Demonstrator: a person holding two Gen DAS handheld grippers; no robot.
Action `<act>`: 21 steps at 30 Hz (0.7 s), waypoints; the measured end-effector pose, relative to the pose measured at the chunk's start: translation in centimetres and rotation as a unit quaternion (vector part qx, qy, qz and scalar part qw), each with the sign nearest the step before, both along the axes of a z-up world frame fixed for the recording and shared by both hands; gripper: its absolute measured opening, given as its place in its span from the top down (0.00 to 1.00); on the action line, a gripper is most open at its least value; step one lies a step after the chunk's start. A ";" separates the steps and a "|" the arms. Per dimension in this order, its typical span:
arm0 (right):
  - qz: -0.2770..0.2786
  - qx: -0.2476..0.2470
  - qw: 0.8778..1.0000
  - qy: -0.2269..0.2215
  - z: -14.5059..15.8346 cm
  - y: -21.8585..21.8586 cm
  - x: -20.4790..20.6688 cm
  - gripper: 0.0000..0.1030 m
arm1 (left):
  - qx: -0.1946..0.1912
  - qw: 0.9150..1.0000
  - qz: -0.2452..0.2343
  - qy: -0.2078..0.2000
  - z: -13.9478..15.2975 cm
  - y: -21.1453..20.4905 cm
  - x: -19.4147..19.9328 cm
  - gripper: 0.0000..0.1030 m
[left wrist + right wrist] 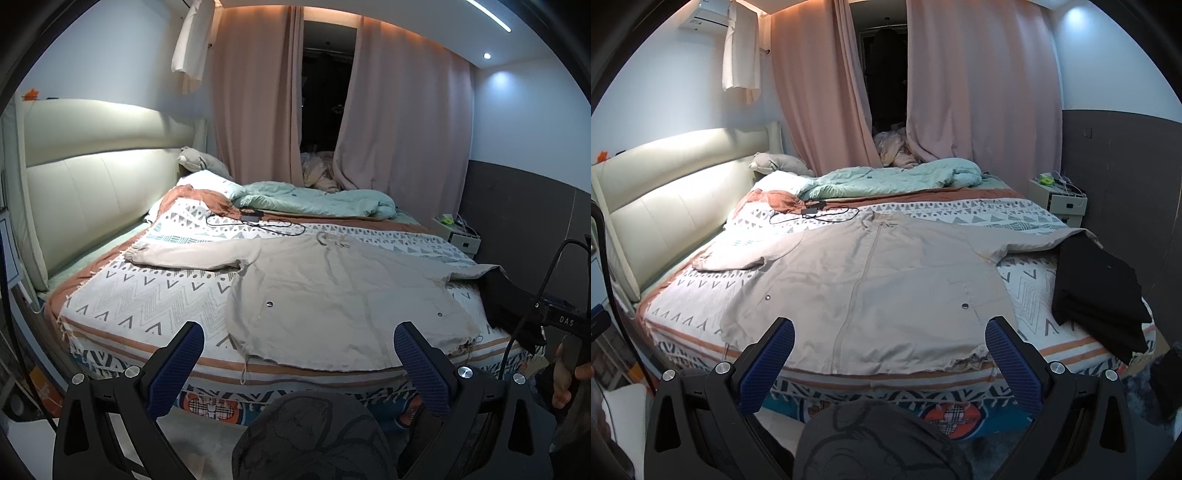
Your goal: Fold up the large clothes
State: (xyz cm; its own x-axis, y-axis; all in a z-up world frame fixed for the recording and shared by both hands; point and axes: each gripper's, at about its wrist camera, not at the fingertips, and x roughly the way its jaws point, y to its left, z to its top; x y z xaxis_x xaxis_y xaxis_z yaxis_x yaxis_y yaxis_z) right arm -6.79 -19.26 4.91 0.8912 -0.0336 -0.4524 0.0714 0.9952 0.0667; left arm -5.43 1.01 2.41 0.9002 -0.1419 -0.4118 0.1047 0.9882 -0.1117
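Hovering short of the bed's near edge, the left claw and right claw both stand wide open and grip nothing. The beige jacket lies face up and spread flat on the bed, hem toward the near edge, collar toward the far side, one sleeve stretched toward the headboard. The step in hand appears to be the first fold. Recommended method: pinch each sleeve near its cuff, lift just enough to clear the cover, and lay it across the chest without dragging the body. A folded black garment rests at the jacket's opposite sleeve; keep clear of it. Beyond the collar lie a black cable and a green quilt, with pink curtains behind.
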 end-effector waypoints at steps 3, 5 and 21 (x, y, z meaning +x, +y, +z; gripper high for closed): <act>0.008 0.001 1.000 0.002 0.3 0.1 -0.2 0.00 | 0.002 1.000 0.004 0.000 0.0 0.1 -0.1 0.00; 0.007 -0.004 1.000 0.000 0.3 0.2 -0.1 0.00 | -0.002 1.000 0.004 0.001 -0.1 0.2 -0.2 0.00; 0.013 0.010 1.000 0.009 0.1 -0.1 2.3 0.00 | 0.002 1.000 0.002 0.017 0.0 0.4 1.9 0.00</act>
State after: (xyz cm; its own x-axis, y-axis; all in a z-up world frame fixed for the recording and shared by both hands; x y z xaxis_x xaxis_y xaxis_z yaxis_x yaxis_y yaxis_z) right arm -4.54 -19.33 4.98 0.8834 -0.0017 -0.4686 0.0475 0.9952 0.0860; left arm -3.55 1.40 2.43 0.8862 -0.1358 -0.4430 0.0961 0.9892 -0.1110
